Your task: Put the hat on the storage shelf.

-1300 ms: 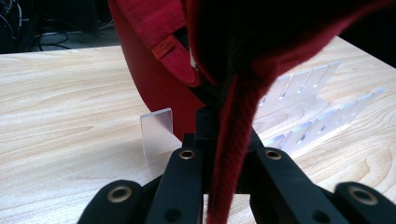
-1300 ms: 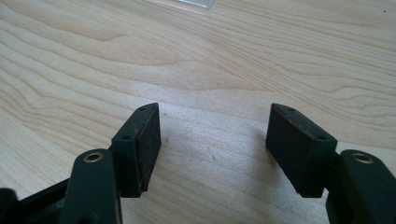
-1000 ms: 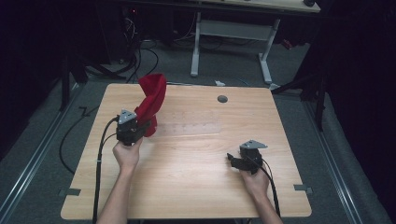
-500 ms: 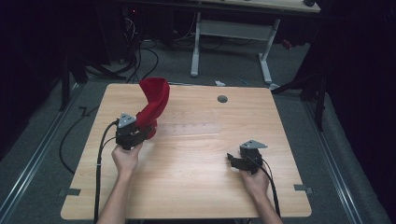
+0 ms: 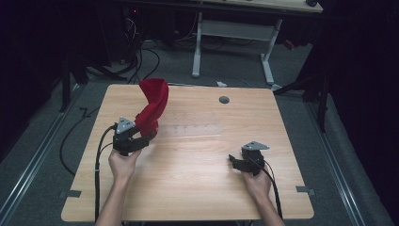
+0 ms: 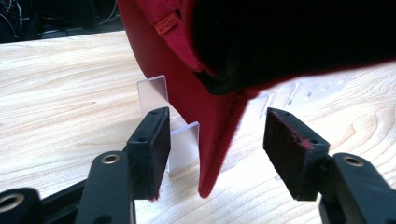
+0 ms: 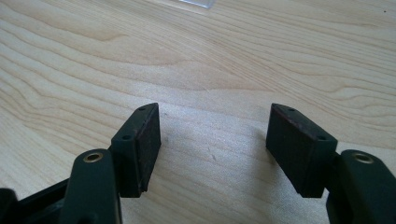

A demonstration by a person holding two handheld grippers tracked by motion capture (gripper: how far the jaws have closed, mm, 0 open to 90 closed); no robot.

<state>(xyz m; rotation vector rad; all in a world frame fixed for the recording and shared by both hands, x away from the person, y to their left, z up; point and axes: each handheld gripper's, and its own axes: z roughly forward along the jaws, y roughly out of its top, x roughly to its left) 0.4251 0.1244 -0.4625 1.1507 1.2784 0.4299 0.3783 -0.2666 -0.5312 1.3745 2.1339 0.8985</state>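
Shifted slightly, red cloth (image 5: 153,106) stands upright between open left claw (image 6: 212,154).

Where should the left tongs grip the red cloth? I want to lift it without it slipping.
Judging by its pose, grip the red cloth at its lower folded edge, which hangs between the open left tongs. Come straight on from the person's side: that edge is narrow and the jaws already straddle it.

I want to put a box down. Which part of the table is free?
Free: the middle of the table, between the left gripper and right gripper, and the far right around the grey cap. Crowded: the far left, where the red cloth stands.
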